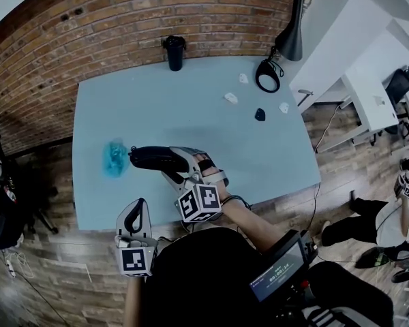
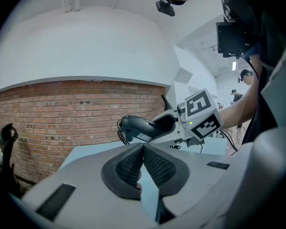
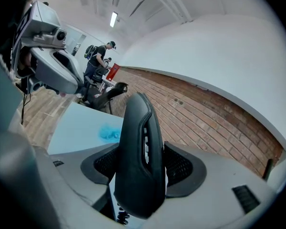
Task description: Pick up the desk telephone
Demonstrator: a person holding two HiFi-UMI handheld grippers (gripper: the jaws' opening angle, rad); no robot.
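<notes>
The right hand-held gripper (image 3: 142,165) has its jaws clamped on a black telephone handset (image 3: 136,142), which stands upright between the ribbed pads (image 3: 181,167) and rises well above them, a bit of coiled cord (image 3: 123,217) showing beneath its lower end. Beyond it to the left lies the pale blue surface (image 3: 78,128) with a crumpled bright blue thing (image 3: 108,132) on it. A brick wall (image 3: 205,123) runs behind, and a person (image 3: 99,56) with a backpack stands far off.
</notes>
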